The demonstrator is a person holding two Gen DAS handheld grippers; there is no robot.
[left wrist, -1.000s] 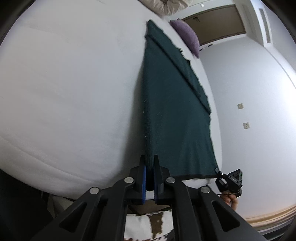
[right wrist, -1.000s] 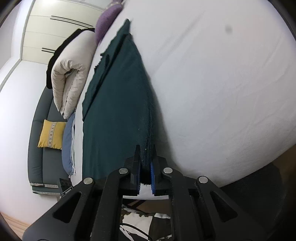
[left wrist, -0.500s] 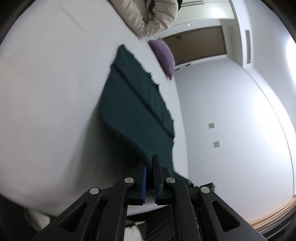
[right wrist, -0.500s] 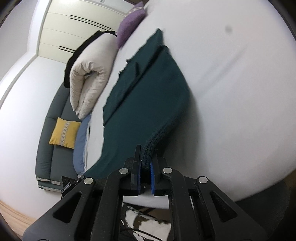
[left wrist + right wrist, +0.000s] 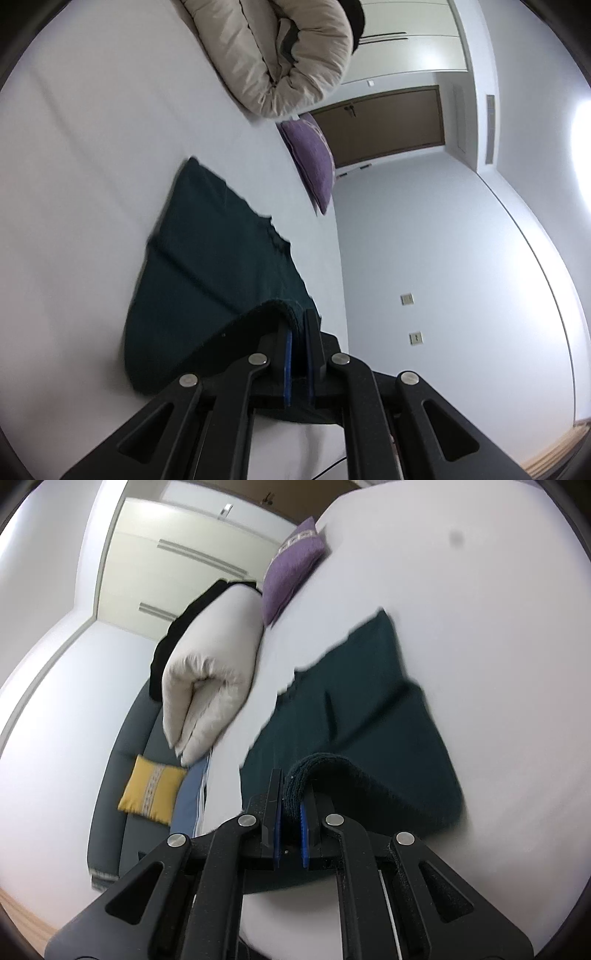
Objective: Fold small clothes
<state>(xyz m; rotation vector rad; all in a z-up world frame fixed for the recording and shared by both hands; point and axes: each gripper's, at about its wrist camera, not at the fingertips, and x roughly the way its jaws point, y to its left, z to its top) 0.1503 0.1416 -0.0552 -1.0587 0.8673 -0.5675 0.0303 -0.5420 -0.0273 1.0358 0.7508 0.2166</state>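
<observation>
A dark green knit garment (image 5: 207, 266) lies on the white bed (image 5: 81, 184); it also shows in the right wrist view (image 5: 369, 709). My left gripper (image 5: 298, 325) is shut on the garment's near edge, which curls up over the fingers. My right gripper (image 5: 291, 794) is shut on the other near corner, a thick rolled hem between the blue pads. The lifted near edge arches over the part that lies flat. The far end rests flat on the bed.
A rolled beige duvet (image 5: 280, 55) and a purple cushion (image 5: 314, 162) lie at the bed's far end. In the right wrist view a grey sofa (image 5: 122, 746) with a yellow cushion (image 5: 151, 794) stands beside the bed. A white wall (image 5: 443, 277) borders the bed's right side.
Both grippers have carried the garment's near edge up and forward over the flat part. The garment looks much shorter than one second ago, and the duvet and cushion have come into view.
</observation>
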